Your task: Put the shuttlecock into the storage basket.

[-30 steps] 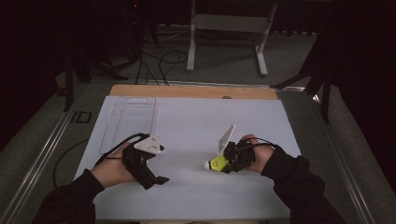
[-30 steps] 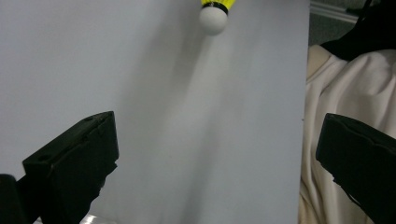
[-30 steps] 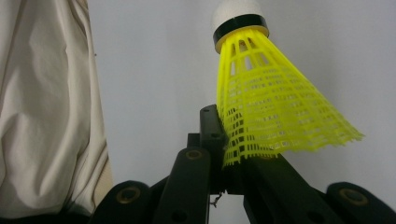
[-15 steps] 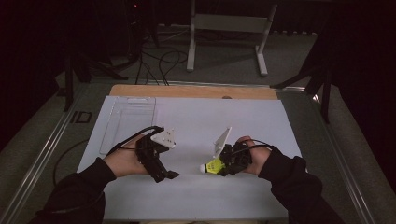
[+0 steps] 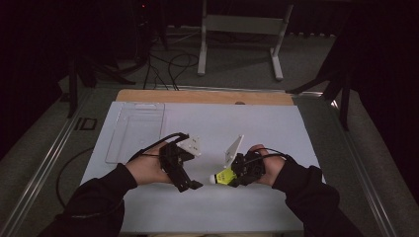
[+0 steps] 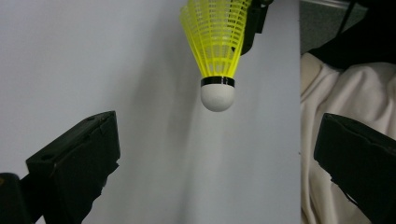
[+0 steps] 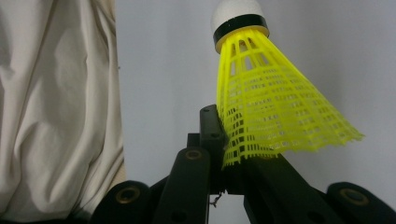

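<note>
**Over the bench: shuttlecock between two hands**

At far left on the white bench lay a clear tray. Nearer the middle, the left hand-held gripper hung with its jaws wide apart and nothing between them. Just right of it, the right hand-held gripper was clamped on the skirt of a yellow shuttlecock, white cork pointing at the left one.

White table top with a wood strip along the far edge. Grey carpet floor beyond, dim room. White metal stand behind the table, black cables on the floor, dark tripod legs at right.
</note>
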`<action>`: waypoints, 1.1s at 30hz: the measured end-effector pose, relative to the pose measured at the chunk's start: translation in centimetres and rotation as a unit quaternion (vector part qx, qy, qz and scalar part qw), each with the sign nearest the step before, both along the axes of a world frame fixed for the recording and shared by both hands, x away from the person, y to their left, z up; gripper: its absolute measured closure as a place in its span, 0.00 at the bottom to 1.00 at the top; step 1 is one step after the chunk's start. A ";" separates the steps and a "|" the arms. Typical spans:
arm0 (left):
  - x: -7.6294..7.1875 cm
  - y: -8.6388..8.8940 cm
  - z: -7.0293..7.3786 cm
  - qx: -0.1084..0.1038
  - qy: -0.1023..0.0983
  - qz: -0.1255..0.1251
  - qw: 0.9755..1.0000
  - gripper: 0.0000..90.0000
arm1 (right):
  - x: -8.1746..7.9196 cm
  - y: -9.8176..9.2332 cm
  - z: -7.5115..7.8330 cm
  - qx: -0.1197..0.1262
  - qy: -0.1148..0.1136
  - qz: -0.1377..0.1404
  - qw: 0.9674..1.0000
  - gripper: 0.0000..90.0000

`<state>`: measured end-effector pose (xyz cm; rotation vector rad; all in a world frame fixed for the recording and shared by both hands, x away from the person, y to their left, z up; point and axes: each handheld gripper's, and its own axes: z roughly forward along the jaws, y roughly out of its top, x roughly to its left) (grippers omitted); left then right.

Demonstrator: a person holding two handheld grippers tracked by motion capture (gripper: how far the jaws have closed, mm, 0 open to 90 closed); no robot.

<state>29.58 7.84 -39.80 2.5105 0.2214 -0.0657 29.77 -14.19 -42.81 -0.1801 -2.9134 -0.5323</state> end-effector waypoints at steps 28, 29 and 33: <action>-0.4 -3.7 -4.2 0.012 0.014 -0.018 1.000 0.40 | 0.1 0.1 0.0 0.009 0.000 0.002 1.000 1.00; -0.4 -3.8 -4.2 0.015 0.014 -0.019 1.000 0.43 | 0.1 0.1 0.0 0.010 0.000 0.003 1.000 1.00; -0.4 -4.0 -4.3 0.026 0.008 -0.020 0.999 0.53 | 0.1 0.1 0.0 0.007 -0.001 0.004 1.000 1.00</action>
